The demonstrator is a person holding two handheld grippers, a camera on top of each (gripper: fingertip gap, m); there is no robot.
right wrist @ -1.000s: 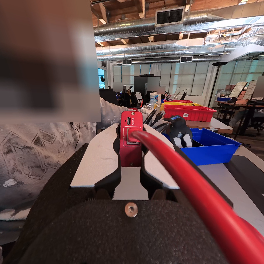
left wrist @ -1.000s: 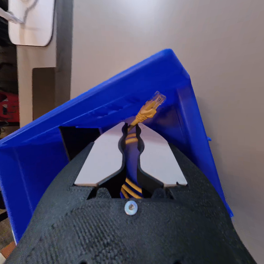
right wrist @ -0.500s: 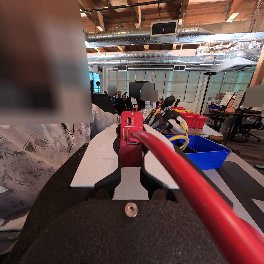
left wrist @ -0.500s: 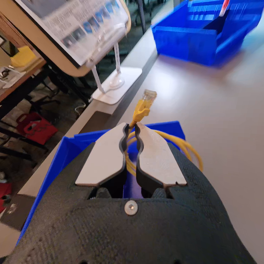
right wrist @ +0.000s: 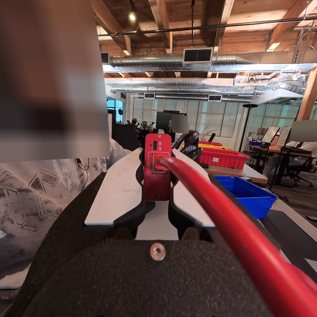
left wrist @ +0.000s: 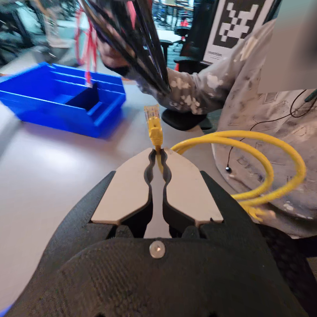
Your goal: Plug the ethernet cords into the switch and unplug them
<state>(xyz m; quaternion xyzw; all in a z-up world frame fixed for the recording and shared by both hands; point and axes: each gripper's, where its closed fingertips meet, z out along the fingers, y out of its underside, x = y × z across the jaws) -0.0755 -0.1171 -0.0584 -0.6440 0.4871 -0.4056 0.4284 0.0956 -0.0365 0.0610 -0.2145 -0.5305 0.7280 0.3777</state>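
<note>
Above the counter (left wrist: 51, 171) you are pinching the yellow cord (left wrist: 155, 132) in the left hand-held gripper (left wrist: 157, 151) — plug forward for insertion — while the right hand-held gripper (right wrist: 157, 169) is clamping the red switch (right wrist: 157, 187).

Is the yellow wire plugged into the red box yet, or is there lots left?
Done: the red cord sits plugged in the switch, gripped by the right claw. In hand: the left claw pinches the yellow cord behind its free plug. Left: plugging it in, then unplugging.
</note>
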